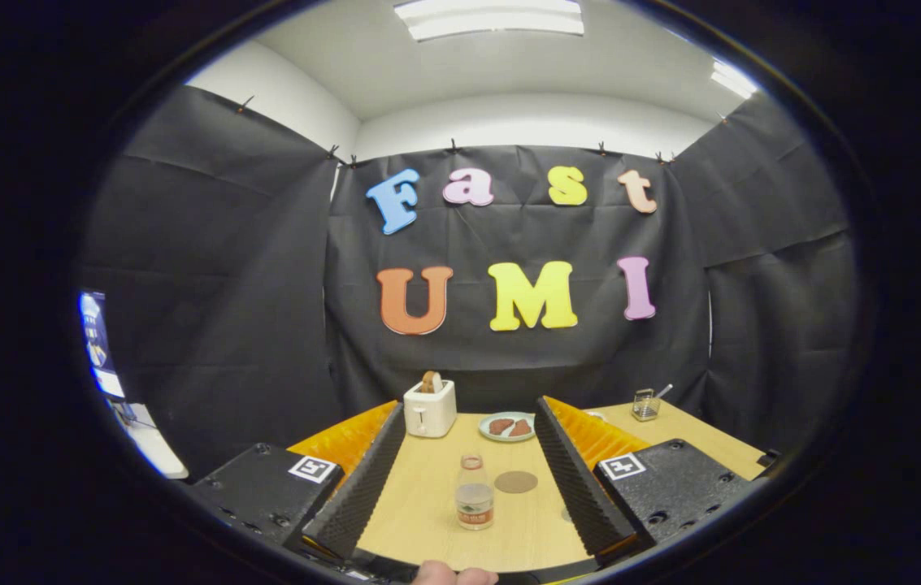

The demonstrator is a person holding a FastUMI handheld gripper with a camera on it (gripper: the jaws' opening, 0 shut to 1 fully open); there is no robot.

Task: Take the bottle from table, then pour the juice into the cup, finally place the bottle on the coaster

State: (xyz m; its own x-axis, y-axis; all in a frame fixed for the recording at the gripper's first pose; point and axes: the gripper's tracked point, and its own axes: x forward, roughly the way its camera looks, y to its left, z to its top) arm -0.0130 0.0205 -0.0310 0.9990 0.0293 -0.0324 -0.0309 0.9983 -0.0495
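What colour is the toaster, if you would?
White, seen clearly in the gripper view: toaster, beyond the open tongs.

Black cloth walls point(208, 268), white ceiling with strip light point(488, 18), wooden table point(419, 504).

The tongs point(468, 479) are spread wide, both fingers point(362, 487) reaching forward level and angled slightly toward each other at their far ends, gripping nothing. A hand's fingertips point(453, 575) show just behind them, at the base.
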